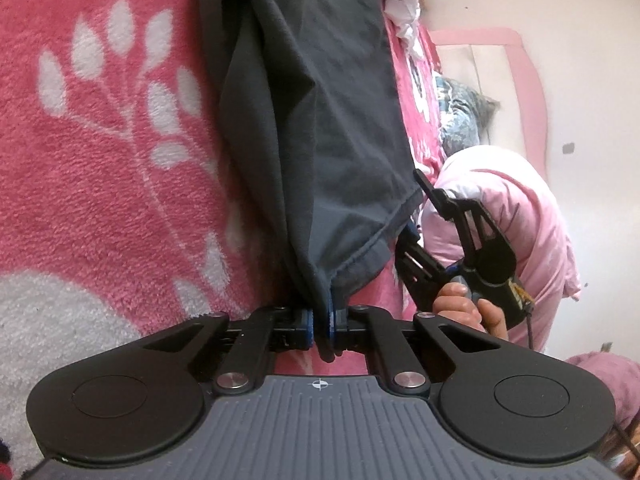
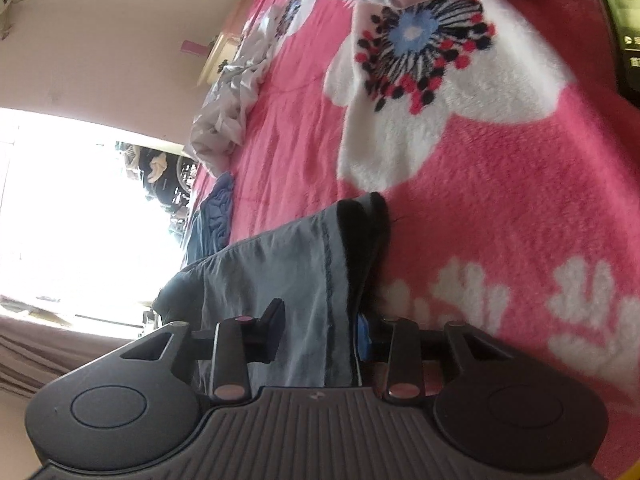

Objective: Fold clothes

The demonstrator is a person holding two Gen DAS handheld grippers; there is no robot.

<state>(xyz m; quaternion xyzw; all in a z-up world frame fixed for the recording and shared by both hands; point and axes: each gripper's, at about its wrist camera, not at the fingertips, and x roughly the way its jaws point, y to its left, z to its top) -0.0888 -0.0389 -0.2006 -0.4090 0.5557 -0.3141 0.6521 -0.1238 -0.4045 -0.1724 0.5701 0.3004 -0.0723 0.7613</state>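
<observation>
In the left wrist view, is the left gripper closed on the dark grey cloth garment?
Yes: the left gripper has its blue pads pinched on the dark grey cloth garment.

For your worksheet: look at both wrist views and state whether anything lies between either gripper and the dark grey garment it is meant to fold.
Nothing visible does. The left gripper is already shut on a corner of the dark grey garment. The right gripper has the hem between its jaws, though pad contact is unclear. Only the pink blanket lies underneath.
</observation>
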